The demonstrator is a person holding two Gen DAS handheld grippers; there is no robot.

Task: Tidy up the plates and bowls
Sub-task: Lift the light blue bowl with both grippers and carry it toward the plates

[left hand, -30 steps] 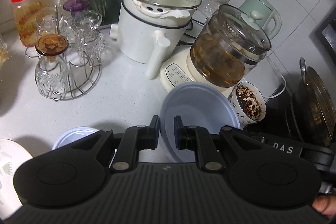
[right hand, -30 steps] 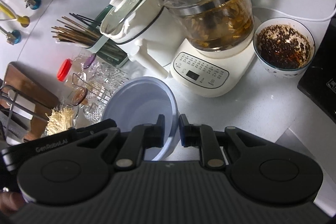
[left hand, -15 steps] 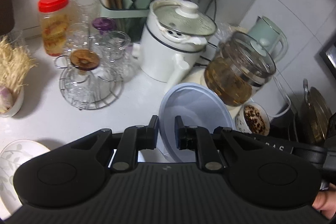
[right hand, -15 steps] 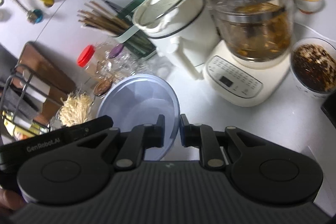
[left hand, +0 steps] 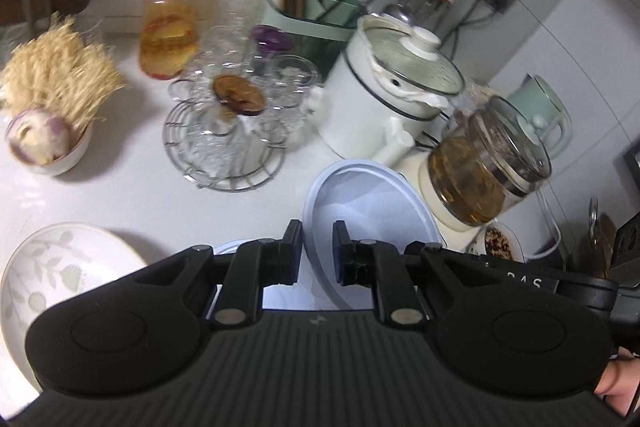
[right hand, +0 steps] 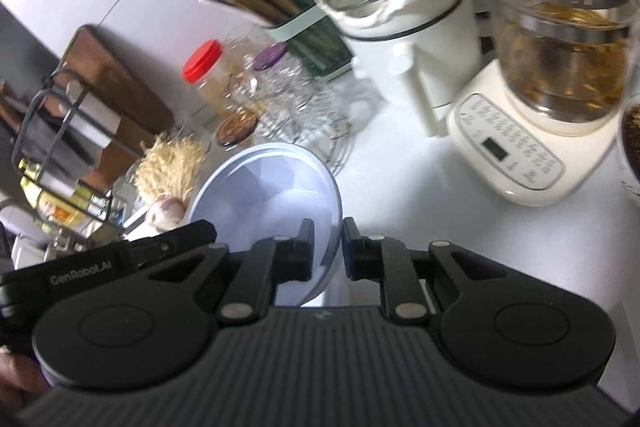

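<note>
Bowl (pale blue, tilted on edge) sits low centre in both views, its rim pinched on opposite sides by the left gripper and right gripper, jaws narrow. Lower left in the left view lies a leaf-patterned plate on the counter.

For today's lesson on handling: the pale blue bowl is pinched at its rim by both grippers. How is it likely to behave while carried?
The blue bowl keeps its round shape under two rim grips, so it is probably stiff. It looks thin and empty, so likely light. Its smooth, glossy wall could slip between the left gripper and right gripper, which hold only the edge.
</note>
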